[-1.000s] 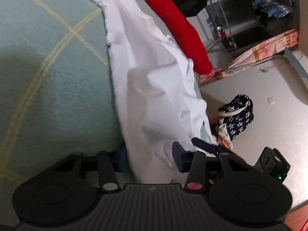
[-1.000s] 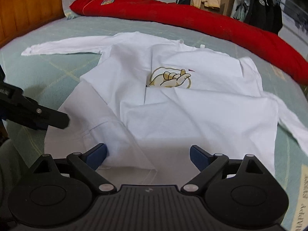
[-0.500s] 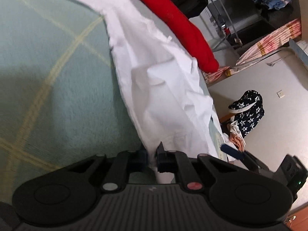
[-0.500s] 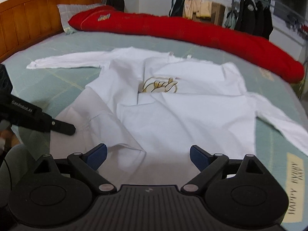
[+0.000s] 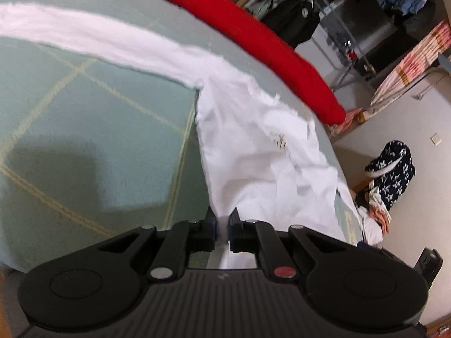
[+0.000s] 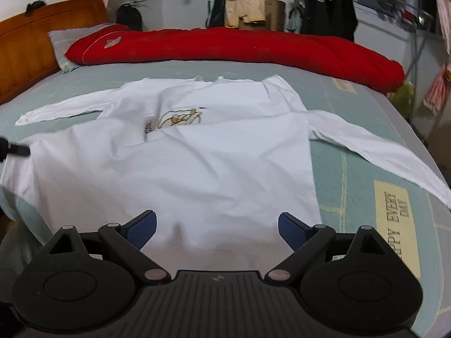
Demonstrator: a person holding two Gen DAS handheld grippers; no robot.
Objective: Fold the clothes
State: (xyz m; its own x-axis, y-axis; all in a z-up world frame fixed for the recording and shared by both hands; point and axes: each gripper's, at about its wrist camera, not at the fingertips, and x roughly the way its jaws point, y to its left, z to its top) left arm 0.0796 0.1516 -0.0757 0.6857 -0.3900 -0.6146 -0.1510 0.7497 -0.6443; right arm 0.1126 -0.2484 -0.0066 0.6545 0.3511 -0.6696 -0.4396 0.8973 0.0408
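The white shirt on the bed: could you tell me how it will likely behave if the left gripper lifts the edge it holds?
The white shirt looks thin and creased, so it will probably drape limply from the left gripper. Pinched at one edge only, the far side likely drags. Its spread sleeve may trail behind.

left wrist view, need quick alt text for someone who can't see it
The left gripper is shut on the near edge of a white shirt spread on a pale green bed, with a red duvet along the far side.
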